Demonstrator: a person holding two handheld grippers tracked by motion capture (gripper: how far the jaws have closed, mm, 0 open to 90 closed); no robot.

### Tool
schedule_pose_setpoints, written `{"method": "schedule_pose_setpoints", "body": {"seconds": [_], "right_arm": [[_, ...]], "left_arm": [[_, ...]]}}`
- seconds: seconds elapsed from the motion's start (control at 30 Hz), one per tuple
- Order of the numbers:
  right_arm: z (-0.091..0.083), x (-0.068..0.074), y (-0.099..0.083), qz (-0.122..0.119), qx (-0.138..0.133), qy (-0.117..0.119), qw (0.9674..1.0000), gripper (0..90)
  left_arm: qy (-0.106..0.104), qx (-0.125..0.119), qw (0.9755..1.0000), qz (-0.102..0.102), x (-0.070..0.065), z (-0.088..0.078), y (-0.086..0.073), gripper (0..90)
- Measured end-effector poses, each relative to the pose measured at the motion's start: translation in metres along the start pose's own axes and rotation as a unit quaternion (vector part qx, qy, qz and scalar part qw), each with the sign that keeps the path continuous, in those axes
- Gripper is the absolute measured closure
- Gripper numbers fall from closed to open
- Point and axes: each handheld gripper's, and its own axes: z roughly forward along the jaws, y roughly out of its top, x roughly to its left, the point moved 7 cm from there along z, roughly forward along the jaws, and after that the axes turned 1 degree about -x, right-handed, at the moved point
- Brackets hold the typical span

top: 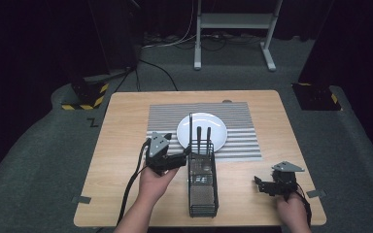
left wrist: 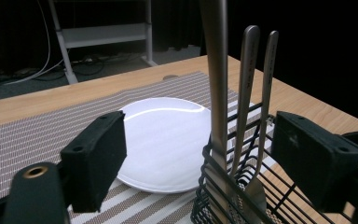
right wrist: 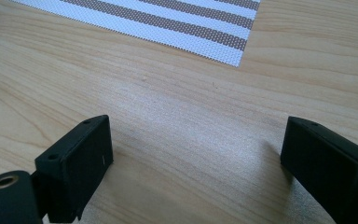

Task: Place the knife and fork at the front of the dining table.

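Left tool point(left wrist: 198, 154) jaws apart around the cutlery handles point(left wrist: 242, 93) in the wire caddy point(top: 202, 187), untouched; right tool point(right wrist: 196, 163) jaws apart over the tabletop point(right wrist: 177, 116).

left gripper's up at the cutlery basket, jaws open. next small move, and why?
Probably ease the left gripper forward a touch and close on one utensil handle. Its jaws stand open on either side of the three upright handles in the wire basket, with no pad touching any. The white plate lies beyond on the striped mat, a likely place for it.
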Motion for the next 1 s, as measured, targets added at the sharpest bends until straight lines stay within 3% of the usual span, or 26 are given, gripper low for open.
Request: {"method": "schedule_pose_setpoints", "body": {"seconds": [0.2, 0.37, 0.77, 0.83, 0.9, 1.0], "right_arm": [[0.000, 0.000, 0.000, 0.000, 0.000, 0.000, 1.0000, 8.9], [0.000, 0.000, 0.000, 0.000, 0.000, 0.000, 1.0000, 8.9], [0.000, 0.000, 0.000, 0.000, 0.000, 0.000, 1.0000, 8.9], [0.000, 0.000, 0.000, 0.000, 0.000, 0.000, 1.0000, 8.9], [0.000, 0.000, 0.000, 0.000, 0.000, 0.001, 1.0000, 8.9], [0.000, 0.000, 0.000, 0.000, 0.000, 0.001, 1.0000, 8.9]], "left_arm": [[0.011, -0.015, 0.9997, 0.019, -0.007, 0.009, 0.007, 36.2], [0.019, -0.017, 0.9995, 0.017, -0.008, 0.014, 0.009, 48.3], [0.035, -0.010, 0.9992, 0.013, -0.013, 0.026, 0.010, 65.5], [0.036, -0.008, 0.9993, 0.002, -0.013, 0.028, 0.009, 69.1], [0.029, -0.008, 0.9991, -0.029, -0.014, 0.030, 0.006, 75.7], [0.033, -0.012, 0.9989, -0.031, -0.016, 0.029, 0.005, 79.7]]}}
